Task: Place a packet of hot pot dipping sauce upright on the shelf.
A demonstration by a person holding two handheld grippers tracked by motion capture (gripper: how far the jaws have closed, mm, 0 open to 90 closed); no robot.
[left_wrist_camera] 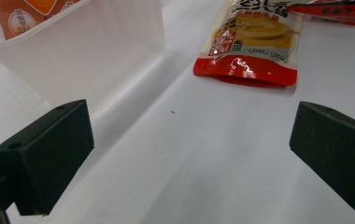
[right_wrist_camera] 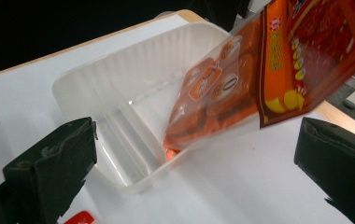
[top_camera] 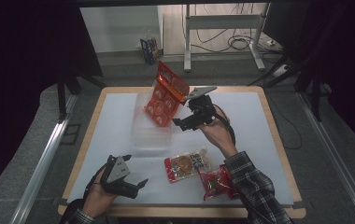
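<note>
We hold the right gripper [top_camera: 181, 122] with fingers apart, empty; the orange snack pack [right_wrist_camera: 241, 88] leans in the clear tray [right_wrist_camera: 115, 93] just ahead of them. Left gripper [top_camera: 138, 185] fingers apart near the tray.

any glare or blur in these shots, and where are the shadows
High view: dark surroundings, the table lit evenly, overall soft. Left gripper view: glare streaks on the red snack packet, a soft shadow beside the clear tub, near jaws slightly blurred. Right gripper view: the orange snack bag is blurred at its upper end, a sheen on the tub's rim.
</note>
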